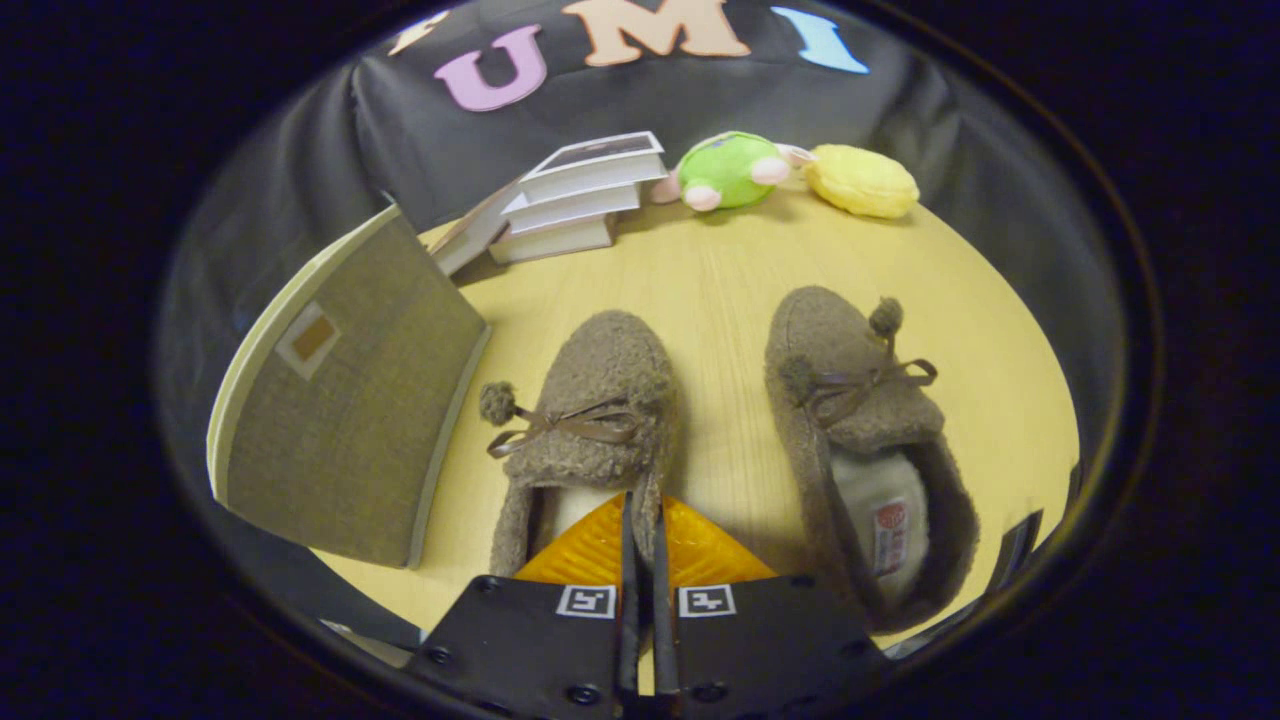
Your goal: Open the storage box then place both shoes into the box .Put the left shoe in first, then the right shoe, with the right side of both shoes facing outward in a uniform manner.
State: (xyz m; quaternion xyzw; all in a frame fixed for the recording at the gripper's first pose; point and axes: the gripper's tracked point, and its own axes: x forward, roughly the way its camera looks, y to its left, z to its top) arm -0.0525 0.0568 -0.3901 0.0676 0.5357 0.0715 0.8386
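Note:
Two brown fleecy shoes with ribbon bows lie side by side on the wooden table, toes pointing away from me. My gripper (641, 520) is at the left-hand shoe (600, 400). Its orange fingers (590, 555) are closed on the right-hand wall of the shoe's opening, with a thin strip of fleece pinched between them. The right-hand shoe (850, 400) lies free just right of the fingers, showing its white insole. The olive fabric storage box (350, 420) stands left of the shoes. It turns a broad face with a small label patch towards me. I cannot tell if its lid is open.
A stack of books (580, 195) sits at the back of the table (720, 270), beyond the box. A green plush toy (730, 170) and a yellow plush toy (862, 181) lie at the back right. Bare wood separates the two shoes.

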